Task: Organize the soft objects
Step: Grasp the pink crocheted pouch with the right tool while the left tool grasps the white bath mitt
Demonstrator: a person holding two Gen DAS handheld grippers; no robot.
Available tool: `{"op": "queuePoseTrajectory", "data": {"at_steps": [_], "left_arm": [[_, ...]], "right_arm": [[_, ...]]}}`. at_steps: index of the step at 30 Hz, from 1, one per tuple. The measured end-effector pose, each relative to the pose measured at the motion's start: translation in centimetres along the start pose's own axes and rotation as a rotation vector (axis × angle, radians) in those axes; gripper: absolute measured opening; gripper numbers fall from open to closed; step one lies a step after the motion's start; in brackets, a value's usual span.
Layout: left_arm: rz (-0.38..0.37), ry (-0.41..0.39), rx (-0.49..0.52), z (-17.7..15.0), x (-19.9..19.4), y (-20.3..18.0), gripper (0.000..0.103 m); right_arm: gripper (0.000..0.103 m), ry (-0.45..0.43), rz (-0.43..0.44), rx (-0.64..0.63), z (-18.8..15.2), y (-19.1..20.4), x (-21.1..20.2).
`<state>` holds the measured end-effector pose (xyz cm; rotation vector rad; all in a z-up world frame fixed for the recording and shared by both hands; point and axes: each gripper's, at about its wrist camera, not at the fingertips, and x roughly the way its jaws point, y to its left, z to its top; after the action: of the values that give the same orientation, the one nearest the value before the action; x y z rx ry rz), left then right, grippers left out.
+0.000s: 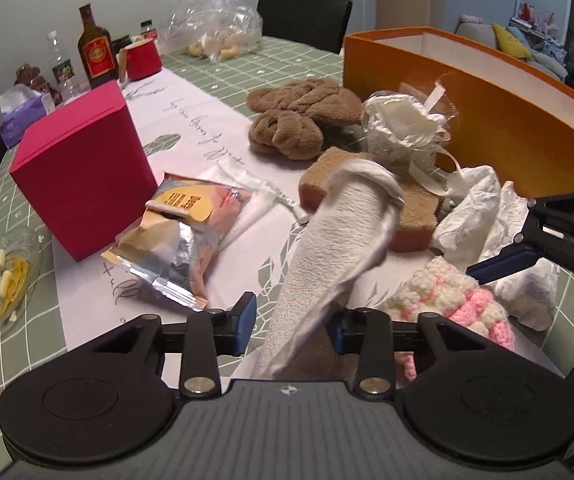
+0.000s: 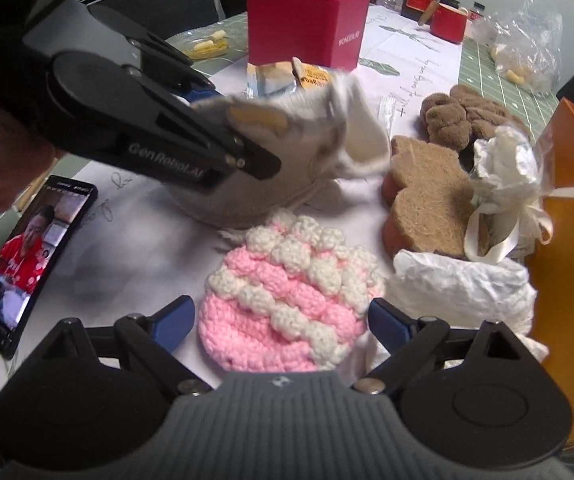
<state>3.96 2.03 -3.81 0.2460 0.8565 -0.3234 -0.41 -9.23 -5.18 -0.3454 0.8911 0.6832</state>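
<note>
Risk first: left gripper (image 1: 291, 322) has a white cloth (image 1: 339, 232) w/ a tan patch standing up between its jaws. Cloth fills only part of the gap and the left pad looks clear of it, so I can't tell if it's really pinched. If the hold is shallow, cloth could slide out on the way to the orange box (image 1: 487, 92) at the table's far right edge, or drag across the snack packets (image 1: 191, 236) just beside it.

Right gripper (image 2: 281, 322) stands wide open, nothing held, jaws either side of the pink-and-cream crochet piece (image 2: 287, 296) lying on the white runner near the table's near edge. Crumpled white paper (image 2: 463, 284) touches the crochet on its right; closing now could catch paper too, or only snag a loose loop.

Both tools sit close together, so a clash is possible if both move at once. Phone (image 2: 27, 260) lies near the left edge, in reach of a stray swing. Sponge (image 2: 427, 200), brown plush (image 2: 459, 116) and ribbon-tied bag (image 2: 503, 176) wait beside the box.
</note>
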Motion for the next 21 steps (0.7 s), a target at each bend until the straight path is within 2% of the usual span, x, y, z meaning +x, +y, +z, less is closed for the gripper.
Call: {"op": "queuePoseTrajectory", "data": {"at_steps": [6,12,16,21], "left_arm": [[-0.016,0.029,-0.025,0.1,0.3,0.5,0.031],[-0.013,0.049,-0.013,-0.1,0.6,0.3,0.024],[-0.027,0.046,-0.031,0.0,0.3,0.6,0.016],[-0.045,0.057,-0.103,0.1,0.1,1.3,0.016]], "right_arm": [[0.092,-0.007,-0.05,-0.056,0.4,0.9,1.1],[0.084,0.006,-0.063,-0.065,0.3,0.6,1.2],[0.076,0.011,-0.057,-0.06,0.3,0.3,0.7],[0.069,-0.002,-0.035,-0.035,0.1,-0.2,-0.2]]}}
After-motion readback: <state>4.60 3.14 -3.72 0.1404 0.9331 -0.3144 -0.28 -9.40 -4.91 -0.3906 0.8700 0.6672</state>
